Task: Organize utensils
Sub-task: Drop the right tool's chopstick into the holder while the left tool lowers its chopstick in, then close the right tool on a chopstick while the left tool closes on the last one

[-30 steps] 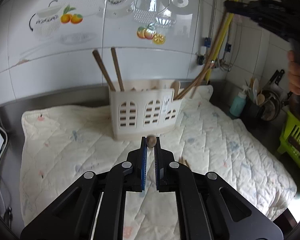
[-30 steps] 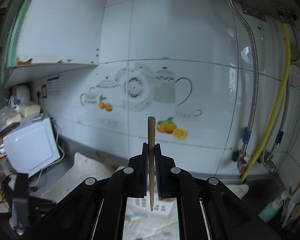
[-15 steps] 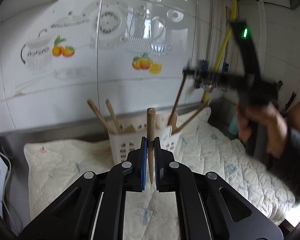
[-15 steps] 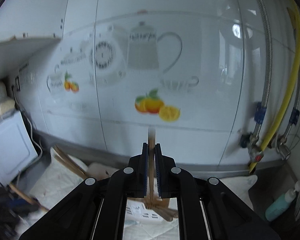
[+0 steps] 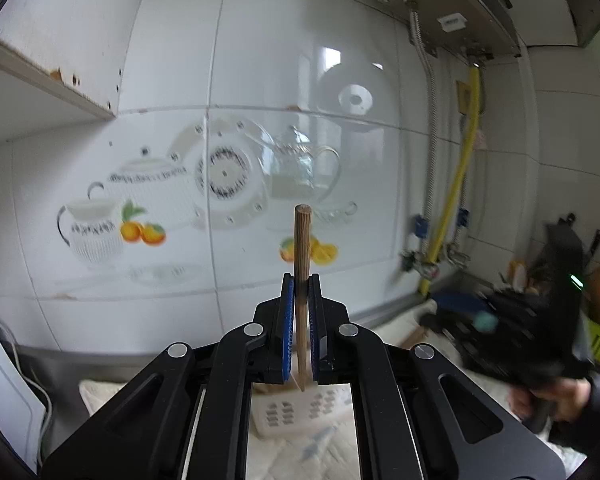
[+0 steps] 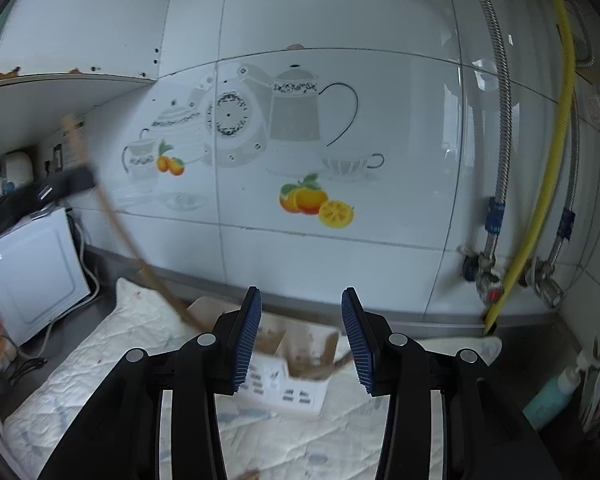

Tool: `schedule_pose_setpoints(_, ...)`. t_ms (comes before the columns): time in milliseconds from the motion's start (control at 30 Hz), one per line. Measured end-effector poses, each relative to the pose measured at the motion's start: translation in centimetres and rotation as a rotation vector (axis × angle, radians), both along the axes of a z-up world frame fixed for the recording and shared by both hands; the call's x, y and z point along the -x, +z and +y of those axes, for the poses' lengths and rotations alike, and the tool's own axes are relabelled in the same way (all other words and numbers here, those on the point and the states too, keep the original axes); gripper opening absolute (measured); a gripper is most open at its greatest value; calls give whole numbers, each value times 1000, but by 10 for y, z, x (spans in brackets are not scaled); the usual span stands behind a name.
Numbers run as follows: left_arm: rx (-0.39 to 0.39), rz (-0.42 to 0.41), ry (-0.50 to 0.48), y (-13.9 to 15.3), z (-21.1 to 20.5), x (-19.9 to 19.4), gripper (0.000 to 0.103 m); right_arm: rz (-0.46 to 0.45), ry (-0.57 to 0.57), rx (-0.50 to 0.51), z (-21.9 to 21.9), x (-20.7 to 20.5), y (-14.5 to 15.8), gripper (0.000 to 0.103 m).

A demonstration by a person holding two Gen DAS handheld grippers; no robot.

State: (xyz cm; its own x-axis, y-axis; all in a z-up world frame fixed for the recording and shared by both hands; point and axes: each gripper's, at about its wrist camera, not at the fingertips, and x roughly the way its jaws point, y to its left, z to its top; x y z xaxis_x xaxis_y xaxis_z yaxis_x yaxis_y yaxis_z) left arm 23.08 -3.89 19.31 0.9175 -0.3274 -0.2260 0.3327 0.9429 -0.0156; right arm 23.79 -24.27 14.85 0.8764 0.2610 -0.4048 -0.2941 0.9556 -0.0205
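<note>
Task is partway: the left gripper (image 5: 300, 312) clamps one upright chopstick (image 5: 302, 264) at frame centre above the holder (image 6: 300, 384), while the right gripper (image 6: 302, 336) stands wide and empty over utensils already inside.

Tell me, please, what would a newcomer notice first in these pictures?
First, the wooden chopstick standing upright, clamped in the left gripper, in front of the tiled wall with teapot pictures. Next, the right gripper, open and holding nothing, above the white utensil holder on the quilted mat.
</note>
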Motion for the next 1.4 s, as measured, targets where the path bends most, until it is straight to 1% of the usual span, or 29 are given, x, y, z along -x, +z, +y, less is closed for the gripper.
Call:
schedule_pose_setpoints(67, -10, -8, 24, 0, -1, -7, 5, 4, 4, -5, -3, 10, -4, 41)
schedule_pose_setpoints(200, -3, 7, 51, -12, 1, -25, 5, 22, 11, -9, -7, 32, -19, 41)
schedule_pose_setpoints(267, 23, 43, 52, -20, 4, -37, 5, 35, 15, -6, -8, 41, -28, 41)
schedule_pose_setpoints(367, 39, 72, 60, -34, 6, -48, 5, 59, 16, -8, -10, 53, -44, 41)
schedule_pose_setpoints(467, 45, 108, 43, -45, 5, -54, 5, 87, 14, -17, -12, 62, -58, 41)
schedule_pose_setpoints(600, 14, 145, 23, -56, 0, -59, 6, 145, 13, -39, -13, 71, -76, 41)
schedule_pose_setpoints(633, 1, 143, 29, -57, -1, -58, 6, 156, 15, -41, -12, 74, -80, 41)
schedule_pose_setpoints(667, 0, 143, 24, -58, -1, -58, 8, 166, 17, -40, -11, 78, -85, 41)
schedule_pose_setpoints(733, 0, 149, 18, -58, -1, -56, 9, 183, 18, -23, -7, 89, -93, 41)
schedule_pose_setpoints(833, 6, 147, 14, -56, 0, -50, 10, 206, 22, -14, -1, 107, -105, 37)
schedule_pose_setpoints(867, 7, 146, 18, -56, 1, -46, 19, 215, 25, -17, 0, 112, -109, 36)
schedule_pose_setpoints(900, 10, 142, 21, -55, 2, -43, 32, 227, 20, -15, 4, 121, -115, 34)
schedule_pose_setpoints(933, 10, 132, 23, -55, 3, -37, 36, 241, 15, -16, 6, 127, -120, 32)
schedule_pose_setpoints(1033, 7, 126, 13, -57, 6, -18, 37, 303, 7, -51, 12, 142, -139, 28)
schedule_pose_setpoints(1100, 11, 133, 15, -63, 10, -3, 47, 339, -10, -59, 19, 153, -155, 26)
schedule_pose_setpoints(1167, 11, 141, 13, -69, 14, 9, 51, 387, -21, -98, 25, 162, -171, 24)
schedule_pose_setpoints(1200, 4, 145, 18, -73, 16, 15, 56, 409, -26, -116, 28, 164, -177, 22)
schedule_pose_setpoints(1233, -7, 148, 27, -78, 18, 22, 58, 422, -31, -124, 31, 166, -182, 20)
schedule_pose_setpoints(1267, -14, 151, 29, -83, 21, 29, 61, 433, -38, -130, 35, 169, -187, 20)
schedule_pose_setpoints(1333, -15, 155, 33, -93, 29, 44, 68, 461, -58, -169, 41, 175, -195, 17)
schedule_pose_setpoints(1400, -10, 160, 54, -103, 38, 57, 76, 475, -80, -167, 50, 178, -202, 16)
